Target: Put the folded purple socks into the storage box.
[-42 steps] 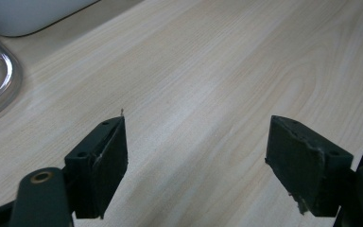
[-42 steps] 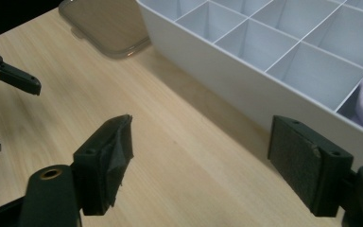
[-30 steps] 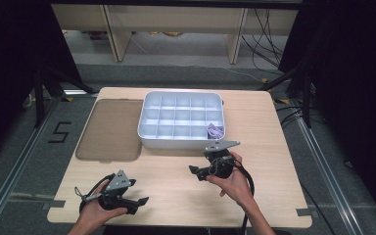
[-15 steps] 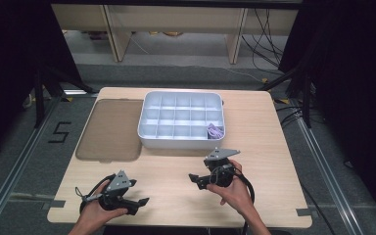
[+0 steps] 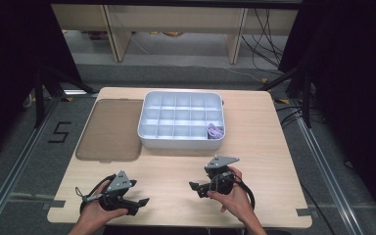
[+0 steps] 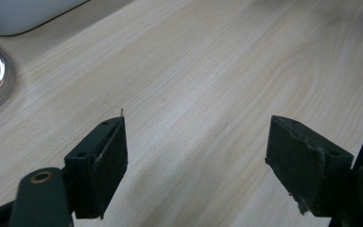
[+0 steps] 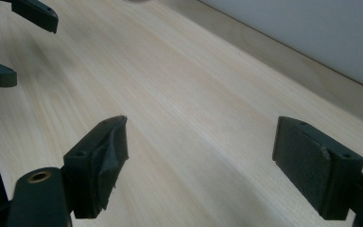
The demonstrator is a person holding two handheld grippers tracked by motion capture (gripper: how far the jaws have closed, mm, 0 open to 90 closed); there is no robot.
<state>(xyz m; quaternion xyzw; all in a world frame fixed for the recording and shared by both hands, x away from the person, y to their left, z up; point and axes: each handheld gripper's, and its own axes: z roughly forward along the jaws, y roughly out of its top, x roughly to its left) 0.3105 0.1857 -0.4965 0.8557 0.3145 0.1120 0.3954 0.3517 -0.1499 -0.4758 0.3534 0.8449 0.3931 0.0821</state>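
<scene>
- Left gripper (image 5: 141, 192): held low at the near edge of the table (image 5: 176, 166), jaws spread wide, nothing between them; in the left gripper view (image 6: 196, 142) just bare wood between the two black pads.
- Right gripper (image 5: 198, 188): also wide apart and empty, hovering just in front of the white box (image 5: 181, 143), jaws turned toward the left gripper; in the right gripper view (image 7: 198, 142) again bare wood between the pads, with the box wall (image 7: 312, 28) near on one side.
- Purple piece (image 5: 215, 131): lying in the near right corner compartment of the box, the other compartments apparently empty. Too small to tell exactly what kind of thing; looks like a thin looped cord or band.
- Brown lid (image 5: 110, 129): flat on the table, just beside the box on its left side, touching or nearly so.
- Handling, as a judgement: probably very light and soft, easy to bend, not fragile; likely to slip out or hang down if pinched at a loose end.
- Best to come from above with the right gripper, jaws narrowed enough to fit between the compartment walls, and to pinch at the thickest bunch in the middle.
- Risk: catching a divider with one jaw and pushing the light box along the table.
</scene>
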